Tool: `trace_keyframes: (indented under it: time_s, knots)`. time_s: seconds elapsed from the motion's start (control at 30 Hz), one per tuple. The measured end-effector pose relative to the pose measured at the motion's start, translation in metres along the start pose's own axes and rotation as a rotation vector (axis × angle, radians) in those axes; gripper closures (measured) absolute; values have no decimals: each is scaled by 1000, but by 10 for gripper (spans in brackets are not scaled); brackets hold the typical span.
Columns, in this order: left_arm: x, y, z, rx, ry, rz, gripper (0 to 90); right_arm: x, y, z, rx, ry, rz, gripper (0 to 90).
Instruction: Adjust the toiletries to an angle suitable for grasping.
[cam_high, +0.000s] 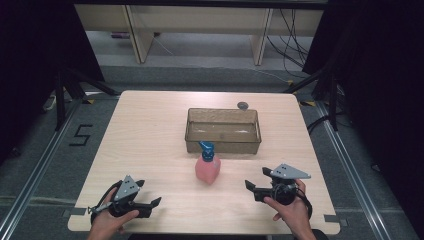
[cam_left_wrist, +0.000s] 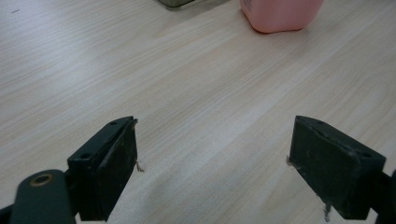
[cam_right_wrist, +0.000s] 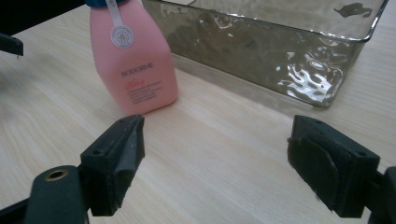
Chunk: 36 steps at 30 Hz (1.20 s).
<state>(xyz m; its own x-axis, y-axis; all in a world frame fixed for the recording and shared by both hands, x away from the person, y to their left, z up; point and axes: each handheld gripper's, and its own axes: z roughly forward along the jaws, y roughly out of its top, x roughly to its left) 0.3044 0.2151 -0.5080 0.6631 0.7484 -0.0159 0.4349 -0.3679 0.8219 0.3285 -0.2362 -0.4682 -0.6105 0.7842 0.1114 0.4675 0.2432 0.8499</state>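
At table centre, pink pump bottle (cam_high: 207, 167) stands at 6 o'clock of the clear bin (cam_high: 223, 144); its top is cropped in both gripper views. Left gripper (cam_high: 148, 196) and right gripper (cam_high: 256, 182) both spread, empty.

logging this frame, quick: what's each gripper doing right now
left gripper: open, holding nothing
right gripper: open, holding nothing, bottle ahead

Small dark round object (cam_high: 243, 105) at table's (cam_high: 150, 130) far edge, grey floor (cam_high: 200, 55)
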Motion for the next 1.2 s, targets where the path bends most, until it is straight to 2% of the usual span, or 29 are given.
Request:
trace_keyframes:
  time_s: [0.03, 0.07, 0.1, 0.13, 0.17, 0.23, 0.27, 0.37, 0.53, 0.57, 0.67, 0.7, 0.73, 0.77, 0.8, 0.83, 0.87, 0.93, 0.97, 1.0, 1.03, 1.07, 1.13, 1.17, 1.2]
  knots:
    - [0, 0, 0, 1, 0, -2, 148, 2, 0, 0, 6, 2, 18, 196]
    - [0, 0, 0, 0, 0, -2, 148, -1, 1, 0, -6, 1, -17, 196]
    - [0, 0, 0, 2, 0, -2, 149, 2, 1, 1, -4, 10, 4, 196]
    - [0, 0, 0, 2, 0, -2, 148, 2, 1, 1, -4, 10, 4, 196]
    - [0, 0, 0, 3, -1, -4, 148, 2, 3, 2, -5, 7, -15, 196]
    - [0, 0, 0, 4, -2, -4, 148, 2, 3, 2, -5, 8, -16, 196]
    - [0, 0, 0, 4, -3, -4, 148, 3, 3, 5, -11, 27, -4, 196]
    - [0, 0, 1, 2, -2, -5, 148, 3, 4, 5, -12, 8, -27, 196]
    - [-1, 0, 1, -2, -4, -8, 148, 4, 5, 7, -17, 18, -29, 197]
    - [0, 0, 0, 4, -3, -2, 148, 5, 6, 8, -15, 40, -28, 196]
    - [-1, 0, 0, 4, -3, -3, 148, 7, 6, 9, -7, 32, -19, 196]
    - [0, 0, 0, 3, -2, -3, 148, 6, 6, 10, -9, 29, -36, 195]
    - [0, 0, 0, 3, -3, -1, 148, 8, 7, 10, -3, 39, -11, 195]
    - [0, 0, 0, 3, -2, -2, 148, 6, 7, 12, -14, 32, -41, 195]
    - [0, 0, 1, 1, -2, -3, 148, 7, 8, 11, -9, 33, -37, 195]
    - [0, 0, 0, 3, -3, -3, 148, 9, 8, 12, -6, 41, -12, 195]
    - [0, 0, 0, 3, -3, -3, 148, 7, 9, 12, -9, 36, -35, 195]
    - [0, 0, 0, 9, -6, 9, 149, 8, 9, 13, -3, 37, -40, 195]
    - [0, 0, 0, 10, -6, 12, 149, 11, 9, 14, 4, 48, -5, 196]
    - [1, 0, -1, 19, -5, 23, 148, 9, 10, 15, -5, 44, -36, 196]
    - [1, 0, -1, 18, -4, 23, 148, 11, 10, 15, 0, 50, -13, 196]
    - [0, 0, 0, 3, -3, -1, 148, 10, 10, 17, -11, 51, -35, 197]
    - [0, 0, 0, 3, -3, 1, 148, 12, 10, 16, 3, 52, -25, 196]
    - [0, 0, 0, 3, -4, 0, 148, 11, 11, 18, -7, 47, -44, 196]
    - [1, 0, -1, 18, -4, 22, 149, 12, 11, 18, -8, 47, -45, 196]
